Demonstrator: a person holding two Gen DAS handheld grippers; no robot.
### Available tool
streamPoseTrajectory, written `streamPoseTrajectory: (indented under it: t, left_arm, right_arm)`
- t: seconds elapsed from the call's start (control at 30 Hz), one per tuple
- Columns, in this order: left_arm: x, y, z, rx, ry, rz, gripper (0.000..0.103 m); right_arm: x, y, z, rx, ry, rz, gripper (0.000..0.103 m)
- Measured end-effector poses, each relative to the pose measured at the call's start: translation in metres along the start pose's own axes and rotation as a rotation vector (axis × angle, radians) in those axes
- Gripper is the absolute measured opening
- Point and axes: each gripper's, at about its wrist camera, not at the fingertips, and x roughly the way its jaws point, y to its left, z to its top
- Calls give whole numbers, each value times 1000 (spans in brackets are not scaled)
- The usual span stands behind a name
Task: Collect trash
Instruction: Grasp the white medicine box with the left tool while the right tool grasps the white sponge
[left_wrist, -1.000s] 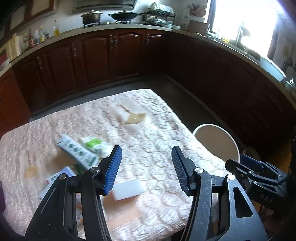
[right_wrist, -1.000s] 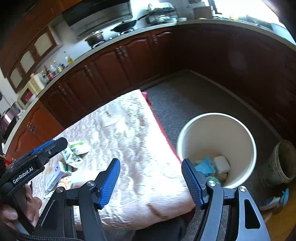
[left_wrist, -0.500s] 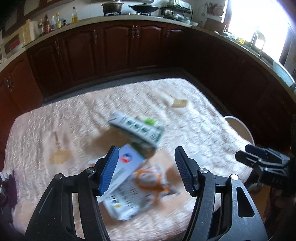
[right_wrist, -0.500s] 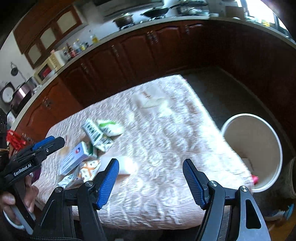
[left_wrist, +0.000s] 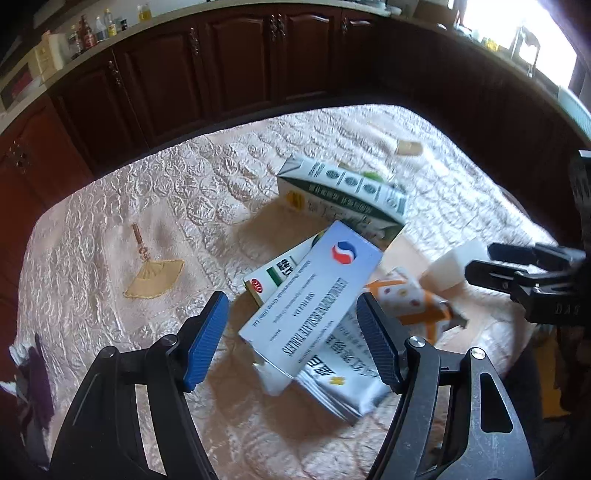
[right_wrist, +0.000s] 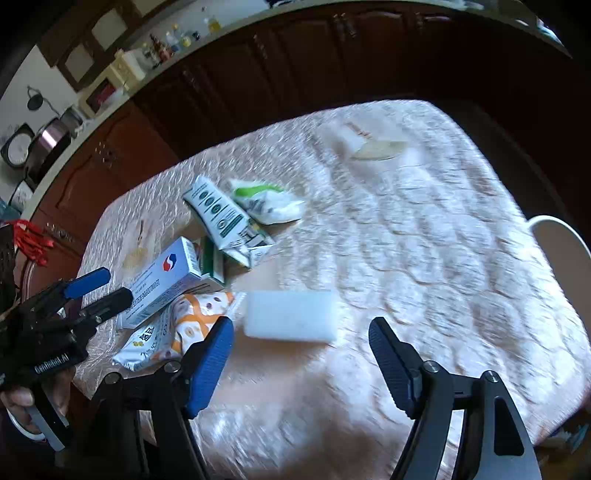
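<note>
A pile of trash lies on the pink quilted tablecloth (left_wrist: 192, 192). My left gripper (left_wrist: 291, 332) hovers just above a white-and-blue medicine box (left_wrist: 317, 291); its jaws are opening and touch nothing. Under that box lie a silver and orange snack packet (left_wrist: 406, 302) and a green box (left_wrist: 273, 277), with a green-and-white carton (left_wrist: 343, 192) behind. My right gripper (right_wrist: 301, 354) hangs over a white foam block (right_wrist: 291, 314), jaws opening, pads clear of it. A crumpled white-and-green wrapper (right_wrist: 266, 203) lies further back.
The white bin's rim (right_wrist: 554, 225) shows past the table's right edge. Dark wooden cabinets (left_wrist: 229, 62) curve around the far side, their counter crowded with bottles. The left gripper (right_wrist: 85, 291) appears at the left of the right wrist view, held by a hand.
Both grippers have swung left from the bin side toward the trash pile and come down closer to it. Their jaws stand a little wider than before.
</note>
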Motion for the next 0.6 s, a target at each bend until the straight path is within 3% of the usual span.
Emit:
streamPoseTrajectory:
  t: [0.2,0.27,0.3,0.6]
  left_arm:
    - [14,-8,5,88,7,29,71]
    - [19,-11,5,107,12,22,71]
    - [23,-12,5,113,23,12,71]
    - [23,-17,1,134,58,-27,71]
  right_arm:
    - [31,7,7,16,48,16,74]
    - [30,1,6,38,33,36,65]
    - [30,-2,6,37,33,33,55]
    - [17,-14,4,49,4,73,50]
